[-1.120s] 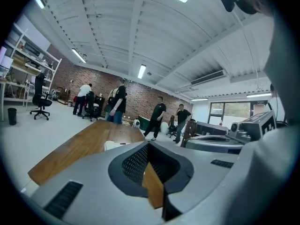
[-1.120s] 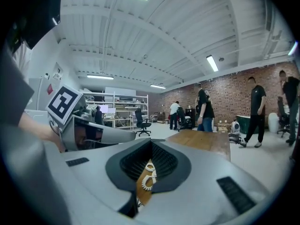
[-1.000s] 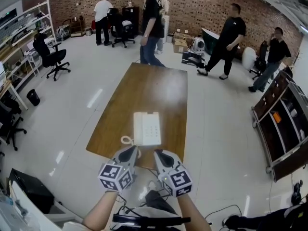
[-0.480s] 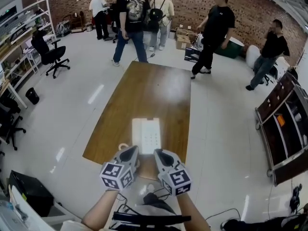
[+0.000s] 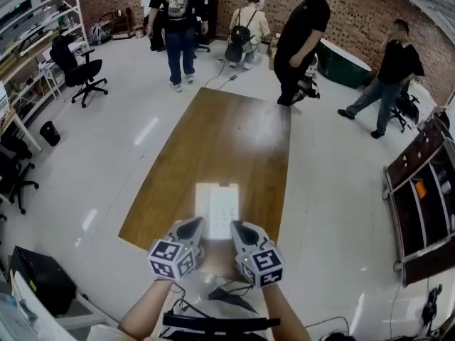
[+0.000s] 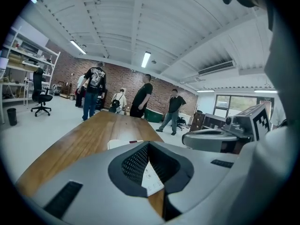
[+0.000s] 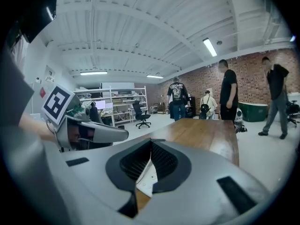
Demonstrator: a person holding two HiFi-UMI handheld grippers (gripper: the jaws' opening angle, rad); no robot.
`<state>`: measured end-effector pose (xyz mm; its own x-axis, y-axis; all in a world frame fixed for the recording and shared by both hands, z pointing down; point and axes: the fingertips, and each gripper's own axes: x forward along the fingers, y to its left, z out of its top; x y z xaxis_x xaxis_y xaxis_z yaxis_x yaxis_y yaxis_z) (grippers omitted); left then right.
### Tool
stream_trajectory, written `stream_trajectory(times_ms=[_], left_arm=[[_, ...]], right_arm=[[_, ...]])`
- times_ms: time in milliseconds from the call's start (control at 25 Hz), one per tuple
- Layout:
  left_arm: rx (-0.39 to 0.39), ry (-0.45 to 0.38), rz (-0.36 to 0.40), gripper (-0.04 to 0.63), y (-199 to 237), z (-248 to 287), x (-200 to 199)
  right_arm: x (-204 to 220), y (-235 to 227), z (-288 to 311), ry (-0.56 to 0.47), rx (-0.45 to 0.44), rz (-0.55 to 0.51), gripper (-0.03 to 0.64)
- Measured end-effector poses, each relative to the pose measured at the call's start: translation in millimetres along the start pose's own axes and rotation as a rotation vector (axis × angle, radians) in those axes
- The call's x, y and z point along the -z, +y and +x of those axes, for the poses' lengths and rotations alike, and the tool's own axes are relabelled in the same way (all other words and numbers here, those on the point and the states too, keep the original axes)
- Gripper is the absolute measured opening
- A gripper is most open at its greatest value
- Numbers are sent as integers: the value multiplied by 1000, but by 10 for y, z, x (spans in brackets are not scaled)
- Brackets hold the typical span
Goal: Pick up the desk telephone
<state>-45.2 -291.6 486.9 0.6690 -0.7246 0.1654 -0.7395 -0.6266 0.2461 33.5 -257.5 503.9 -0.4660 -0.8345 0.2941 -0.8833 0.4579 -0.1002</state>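
The white desk telephone (image 5: 217,209) lies flat near the front end of the long brown wooden table (image 5: 226,139). My left gripper (image 5: 193,226) and right gripper (image 5: 239,228) hover side by side just short of the phone's near edge, apart from it. Both are shut with nothing between the jaws. In the left gripper view the left gripper (image 6: 147,145) hides most of the telephone (image 6: 151,178), and the right gripper (image 6: 220,137) shows beside it. In the right gripper view a sliver of the telephone (image 7: 146,176) shows below the shut right gripper (image 7: 151,143).
Several people (image 5: 298,34) stand or walk past the table's far end. Office chairs (image 5: 79,69) and shelving (image 5: 28,41) line the left side, and a dark cabinet (image 5: 423,190) stands at the right. Cables (image 5: 227,293) lie on the floor below my hands.
Both grippers have come forward and lower toward the telephone, which now lies closer to their tips. The people at the far end have shifted about.
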Motion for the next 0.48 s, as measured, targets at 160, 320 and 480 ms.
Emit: stream_trajectory(times_ms=[160, 320, 480], left_arm=[[27, 26, -55, 113, 82, 135, 111], [11, 57, -76, 127, 185, 253, 228], [18, 140, -108, 237, 310, 340, 465]], right_arm=[[132, -160, 104, 38, -6, 28, 31], [294, -329, 194, 78, -11, 74, 72], [496, -444, 313, 122, -26, 143, 146]])
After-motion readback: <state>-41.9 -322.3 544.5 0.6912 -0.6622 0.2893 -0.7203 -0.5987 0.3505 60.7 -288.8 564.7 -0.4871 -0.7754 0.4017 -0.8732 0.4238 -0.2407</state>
